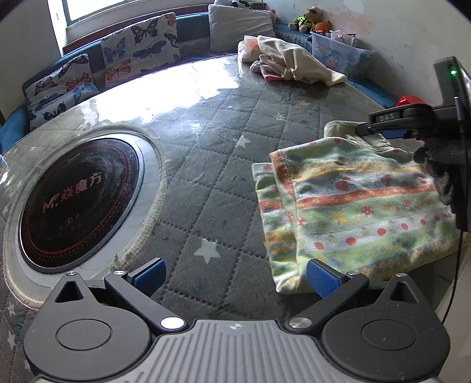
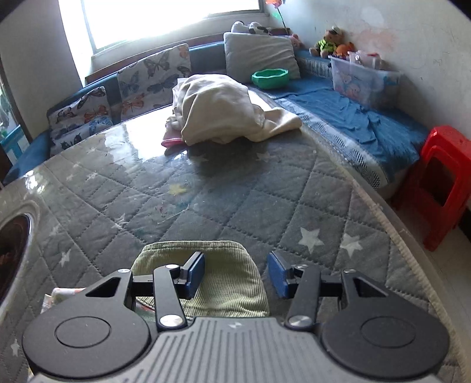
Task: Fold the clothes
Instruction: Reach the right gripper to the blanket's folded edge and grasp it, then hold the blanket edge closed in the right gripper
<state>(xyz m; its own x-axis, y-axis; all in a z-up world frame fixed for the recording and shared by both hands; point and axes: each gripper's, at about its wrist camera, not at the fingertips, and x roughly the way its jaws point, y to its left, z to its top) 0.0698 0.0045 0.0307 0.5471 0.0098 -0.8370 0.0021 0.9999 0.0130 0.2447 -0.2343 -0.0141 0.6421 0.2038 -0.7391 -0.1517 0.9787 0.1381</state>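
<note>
now my left gripper (image 1: pixel 235 278) wide open, empty; soft printed garment (image 1: pixel 353 212) right of it; my right gripper (image 2: pixel 236 274) open over ribbed green cloth (image 2: pixel 206 265).

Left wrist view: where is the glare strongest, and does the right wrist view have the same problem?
Left wrist view: window light washes out the glossy table cover near the butterfly cushions; the patterned garment stays clear. Right wrist view: the window itself is blown out white.

Spread fingers (image 1: pixel 322 280) beside patterned garment (image 1: pixel 353 218)
</note>
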